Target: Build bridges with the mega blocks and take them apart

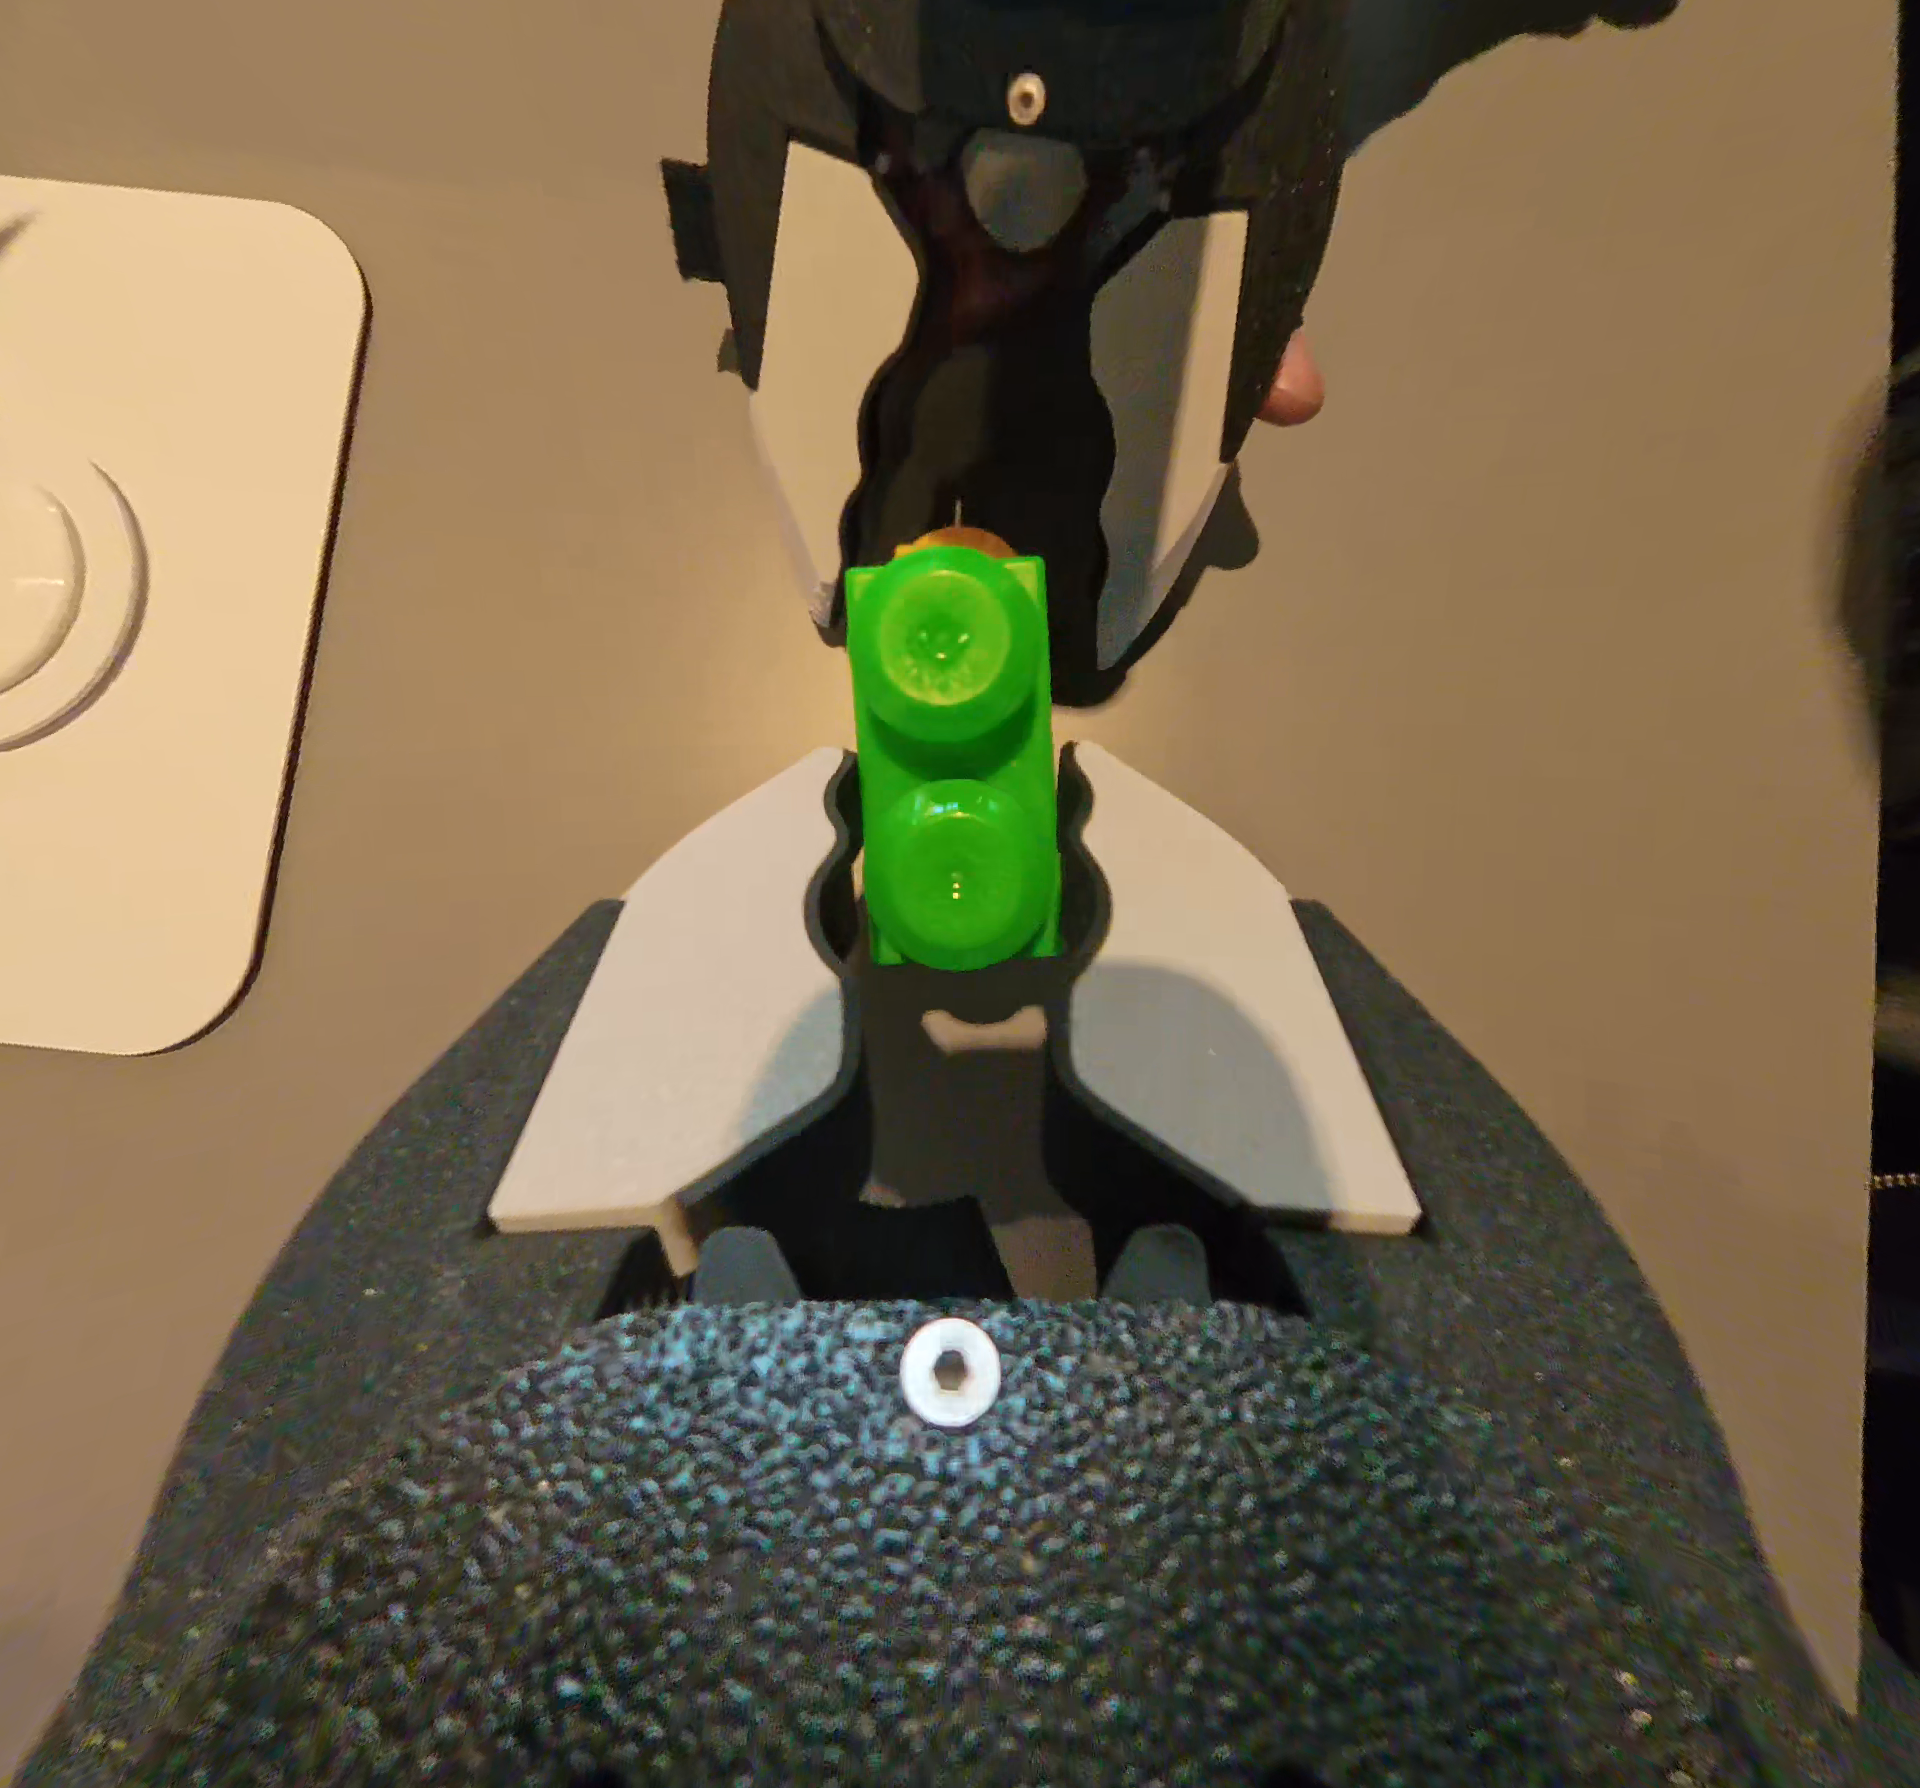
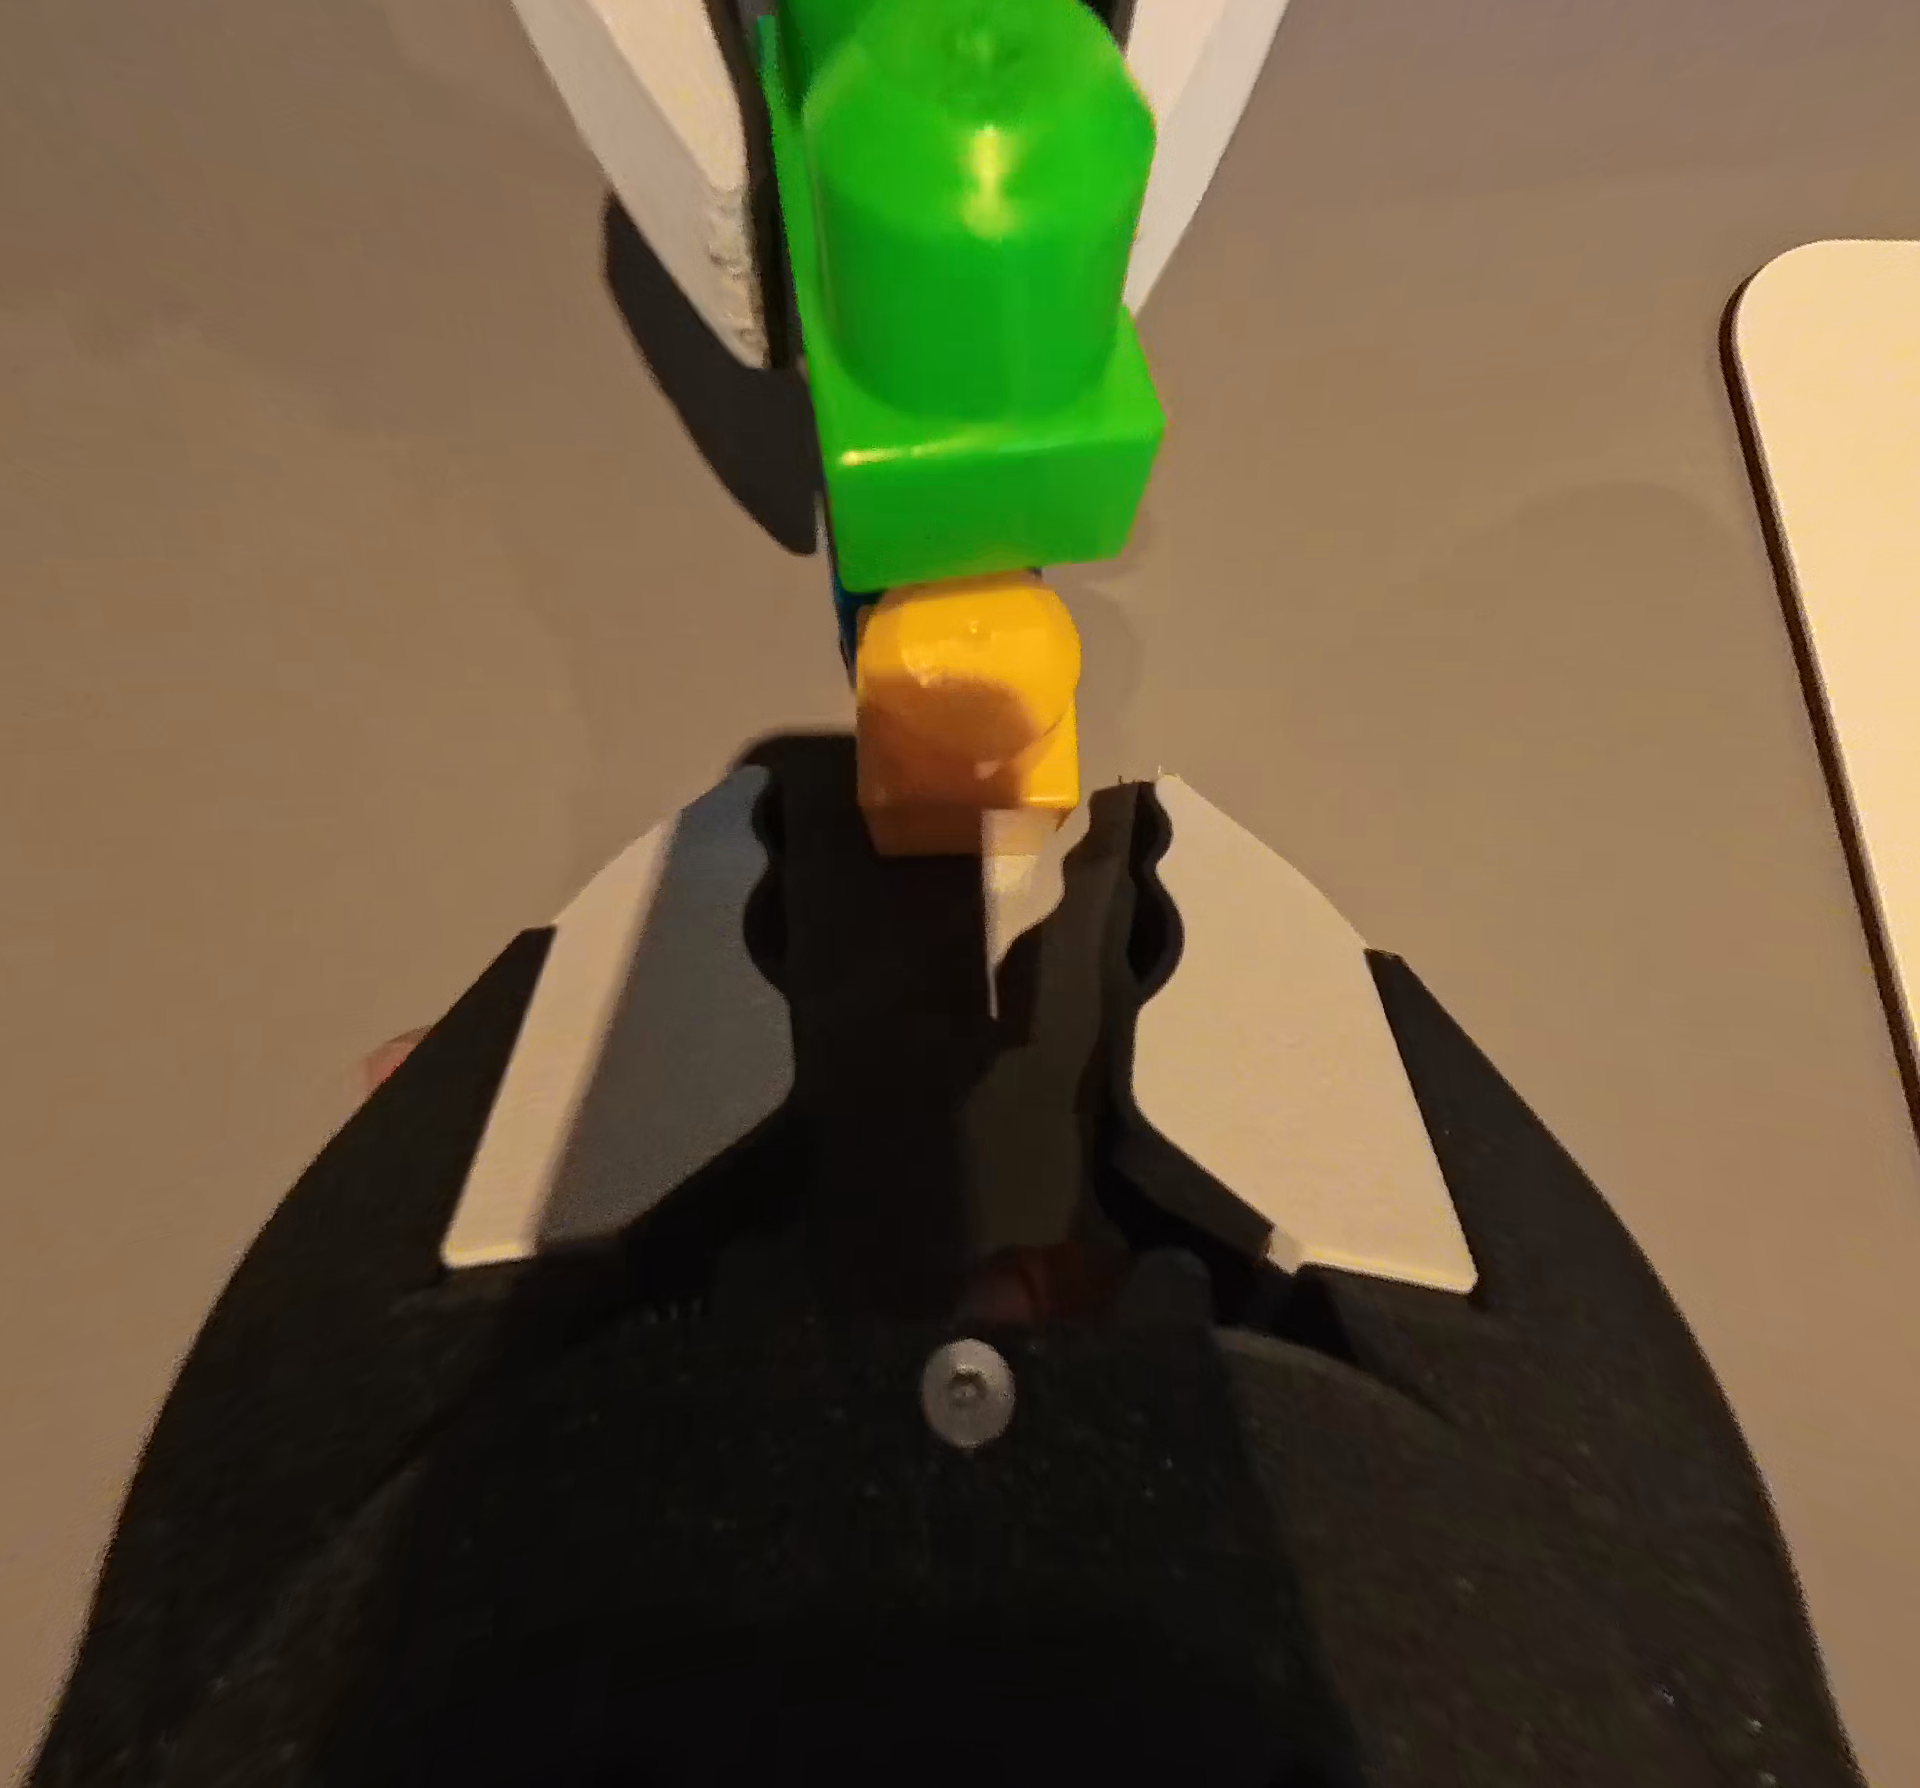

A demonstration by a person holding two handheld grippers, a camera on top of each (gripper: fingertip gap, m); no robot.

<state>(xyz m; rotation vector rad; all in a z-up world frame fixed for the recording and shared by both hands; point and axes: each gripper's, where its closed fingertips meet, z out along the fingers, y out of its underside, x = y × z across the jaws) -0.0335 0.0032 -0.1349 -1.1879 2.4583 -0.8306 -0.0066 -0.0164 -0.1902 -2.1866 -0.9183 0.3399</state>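
The green two-stud block (image 1: 951, 772) runs lengthwise between the two facing grippers, above the desk (image 1: 520, 128), clamped at its near end by the left gripper (image 1: 954, 865). At its far end sits a yellow block (image 2: 966, 710), just ahead of the right gripper (image 2: 951, 803), whose fingers stand spread and empty. No brand or writing is readable; the white pad (image 1: 156, 595) bears only embossed arcs.

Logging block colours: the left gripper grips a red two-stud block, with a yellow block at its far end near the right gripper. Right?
Not red: the two-stud block held in the left gripper is green, as the left wrist view shows. The yellow block does sit at its far end, near the right gripper.
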